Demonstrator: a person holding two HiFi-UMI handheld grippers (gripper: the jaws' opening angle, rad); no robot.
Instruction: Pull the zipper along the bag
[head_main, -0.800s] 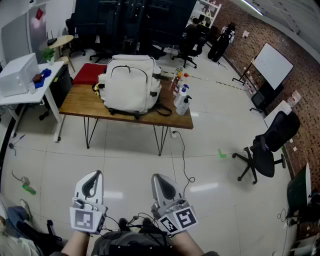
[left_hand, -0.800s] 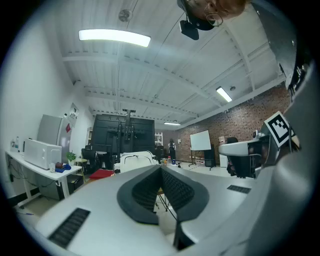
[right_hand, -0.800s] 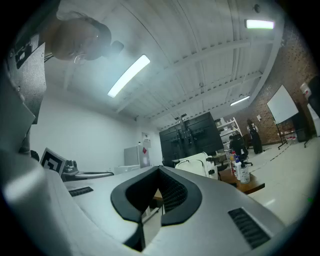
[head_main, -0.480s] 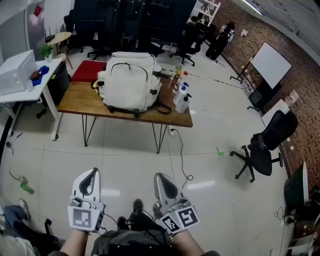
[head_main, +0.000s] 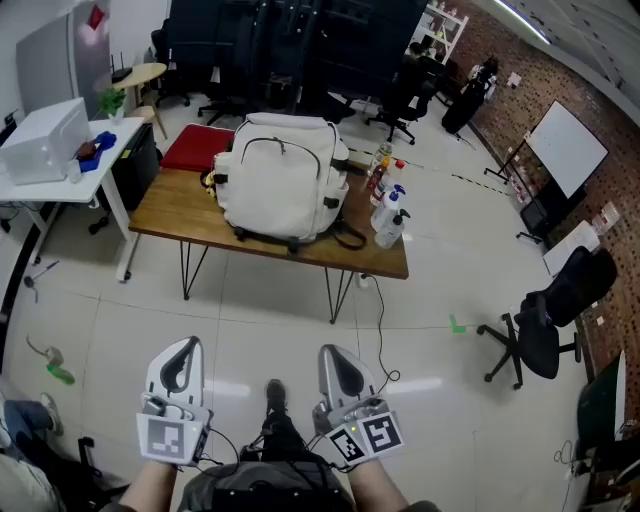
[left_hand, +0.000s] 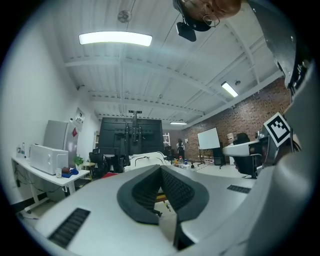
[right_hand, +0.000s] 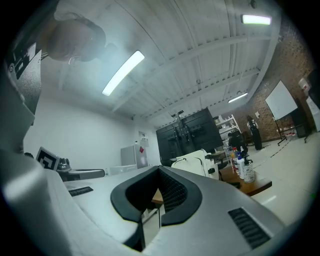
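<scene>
- Left gripper (head_main: 181, 356): jaws closed pad to pad, with nothing between them. It is held level, low in front of the person and well short of the bag, touching nothing. Its marker cube sits at the rear, nearest the person.
- Right gripper (head_main: 338, 362): jaws closed in the same way, pads together and empty. It is tipped slightly upward, just beside the left gripper, and is also well apart from the bag.
- Bag (head_main: 282, 175): a white backpack standing upright on the wooden worktop (head_main: 170, 205), its front face towards the person. Dark straps trail off its lower corners. Neither gripper touches it. Its zipper is too small to make out from here.
- Bottles (head_main: 388, 205): a small cluster of spray and pump bottles, just to the right of the bag on the same worktop.
- Red flat item (head_main: 195, 147): behind the bag's left side, at the far edge of the worktop.
- Cable (head_main: 378, 320): hangs from the worktop edge below the bag's right side and trails across the tiled floor towards the person.
- White table (head_main: 60, 185): to the left of the bag, carrying a white box-shaped appliance (head_main: 40, 140).
- Black office chair (head_main: 545, 320): well to the right of the bag, on the floor.
- Whiteboard (head_main: 568, 148): further right of the bag, against the brick wall.
</scene>
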